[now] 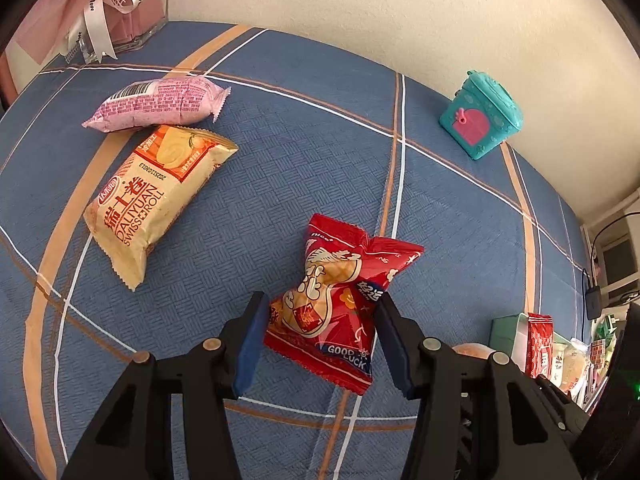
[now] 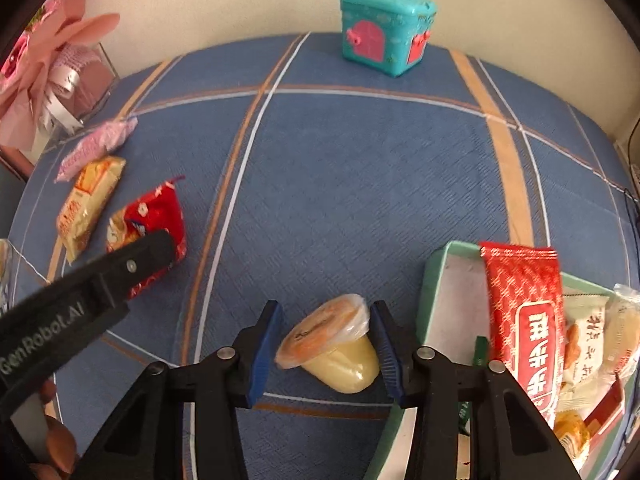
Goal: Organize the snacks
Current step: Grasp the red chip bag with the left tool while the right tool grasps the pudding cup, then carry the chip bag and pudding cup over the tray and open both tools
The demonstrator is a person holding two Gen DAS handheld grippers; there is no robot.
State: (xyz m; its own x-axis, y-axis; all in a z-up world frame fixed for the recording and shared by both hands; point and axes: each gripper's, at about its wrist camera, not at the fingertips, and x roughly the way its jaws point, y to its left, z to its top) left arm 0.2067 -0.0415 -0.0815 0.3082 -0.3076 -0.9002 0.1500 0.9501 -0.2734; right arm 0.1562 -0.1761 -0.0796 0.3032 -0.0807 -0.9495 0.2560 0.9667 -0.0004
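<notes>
Left gripper [image 1: 320,334] astride red snack packet [image 1: 340,300]

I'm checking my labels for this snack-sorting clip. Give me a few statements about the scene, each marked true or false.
1. The red packet lies between the left gripper's jaws. True.
2. The right gripper frames a jelly cup lying on its side. True.
3. The teal box sits inside the green tray. False: it stands apart, by the wall.
4. The pink packet lies in the tray. False: it is on the blue cloth, next to the Swiss roll.
5. The tray already holds snacks. True.
</notes>
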